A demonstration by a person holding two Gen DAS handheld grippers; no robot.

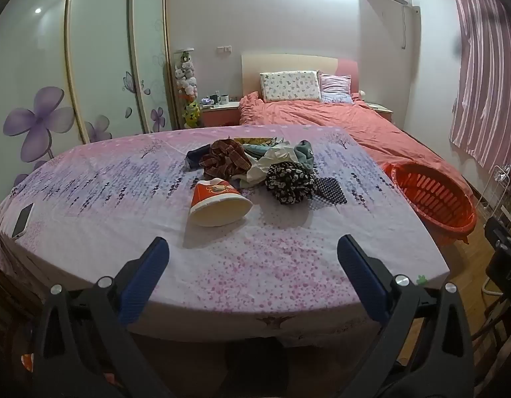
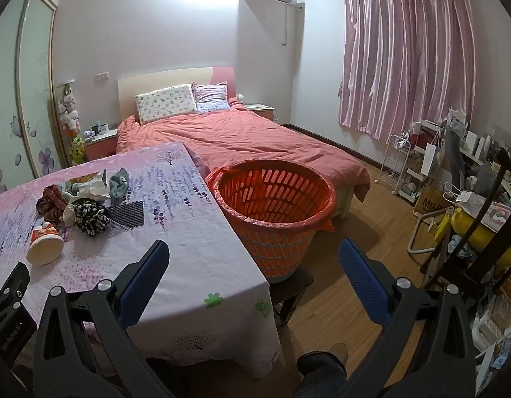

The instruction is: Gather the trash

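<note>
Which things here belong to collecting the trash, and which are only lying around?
For the job:
red paper cup
pile of crumpled scraps
orange basket

Only lying around:
phone
pillows
pink curtain

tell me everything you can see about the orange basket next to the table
The orange basket is a round, plastic-looking laundry-style tub with slotted walls that taper toward the base. A thin orange bag lines it, folded over the rim with loose corners sticking out. It stands upright and open, and looks empty as far as its inside shows. It sits on a dark stool off the table's right side, close against the hanging tablecloth, with the bed just behind. Neither tool touches it.
</note>
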